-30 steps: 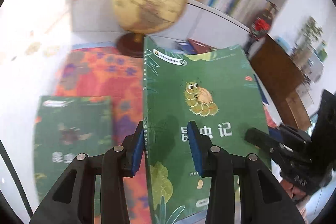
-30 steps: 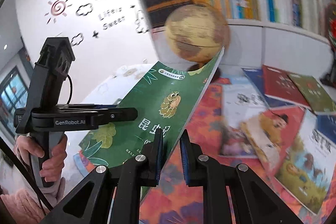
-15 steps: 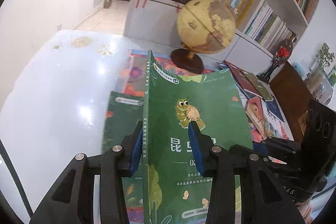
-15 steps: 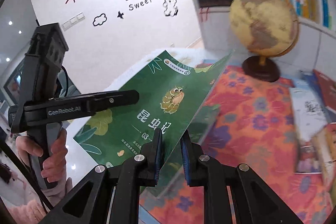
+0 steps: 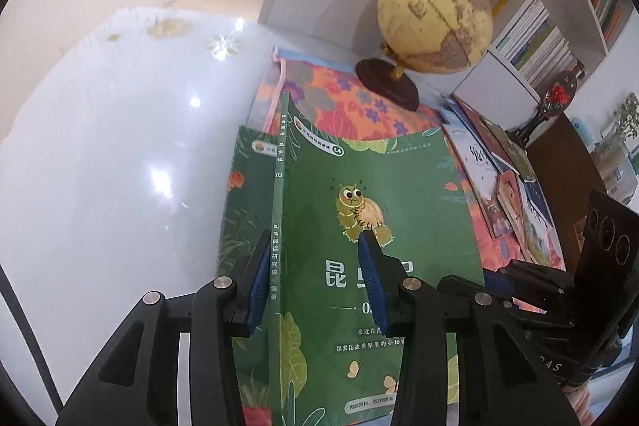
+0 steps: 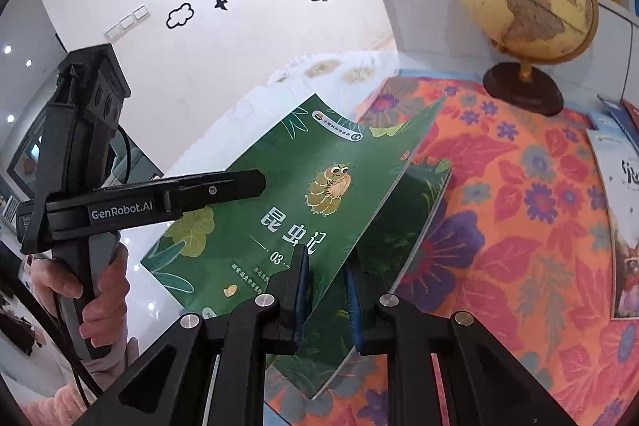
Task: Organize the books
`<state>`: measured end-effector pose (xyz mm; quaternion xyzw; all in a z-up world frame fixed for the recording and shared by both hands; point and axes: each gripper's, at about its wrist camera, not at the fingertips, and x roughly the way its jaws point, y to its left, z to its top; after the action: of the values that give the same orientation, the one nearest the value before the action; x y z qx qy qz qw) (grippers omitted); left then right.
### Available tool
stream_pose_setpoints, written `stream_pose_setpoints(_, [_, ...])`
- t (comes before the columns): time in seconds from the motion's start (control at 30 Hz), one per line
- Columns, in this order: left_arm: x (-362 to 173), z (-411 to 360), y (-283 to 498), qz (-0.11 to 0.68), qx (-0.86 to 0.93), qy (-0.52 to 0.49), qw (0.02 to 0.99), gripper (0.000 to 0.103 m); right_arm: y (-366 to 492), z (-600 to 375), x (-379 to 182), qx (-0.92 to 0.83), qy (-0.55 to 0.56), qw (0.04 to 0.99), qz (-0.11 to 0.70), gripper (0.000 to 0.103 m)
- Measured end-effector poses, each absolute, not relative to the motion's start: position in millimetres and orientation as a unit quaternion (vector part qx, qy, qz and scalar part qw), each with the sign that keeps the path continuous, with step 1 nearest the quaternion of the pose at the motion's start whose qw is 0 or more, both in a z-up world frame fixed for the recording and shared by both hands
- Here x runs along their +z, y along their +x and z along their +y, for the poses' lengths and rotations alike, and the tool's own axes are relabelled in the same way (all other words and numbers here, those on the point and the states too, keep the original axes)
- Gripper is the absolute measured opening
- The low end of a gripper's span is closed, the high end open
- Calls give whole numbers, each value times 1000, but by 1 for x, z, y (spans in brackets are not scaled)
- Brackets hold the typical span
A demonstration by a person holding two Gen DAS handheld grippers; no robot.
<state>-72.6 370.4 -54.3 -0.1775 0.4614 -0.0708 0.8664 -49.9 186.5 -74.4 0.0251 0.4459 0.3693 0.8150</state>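
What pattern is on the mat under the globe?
The mat is orange with purple and red flowers and leaves, clearest in the right wrist view.

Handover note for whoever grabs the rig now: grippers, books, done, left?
Left gripper: shut on the spine side of the green book.
Right gripper: shut on the same book's opposite edge. The book hangs tilted between them, above a second green book lying flat at the floral mat's edge.
More books lie scattered on the mat right of the globe.
Done: one green book laid down, it seems.
Left: probably lower this book onto it, then gather the scattered ones.
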Motion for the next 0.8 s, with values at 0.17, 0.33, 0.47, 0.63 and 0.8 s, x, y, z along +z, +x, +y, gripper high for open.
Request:
stream_pose_setpoints(0.17, [-69, 372, -67, 472, -75, -189, 858, 38, -48, 181, -87, 364, 40, 813, 453, 17])
stream_pose_setpoints(0.33, [-79, 380, -64, 479, -61, -194, 854, 38, -46, 178, -97, 369, 65, 808, 454, 17])
stream_pose_setpoints(0.47, [-84, 384, -61, 484, -57, -197, 851, 38, -45, 181, -103, 369, 66, 806, 459, 17])
stream_pose_setpoints(0.63, [-88, 387, -61, 491, -49, -194, 848, 38, -37, 179, -111, 367, 76, 801, 467, 17])
stream_pose_setpoints(0.8, [-88, 389, -61, 496, -44, -187, 847, 38, -33, 179, -116, 367, 81, 798, 472, 17])
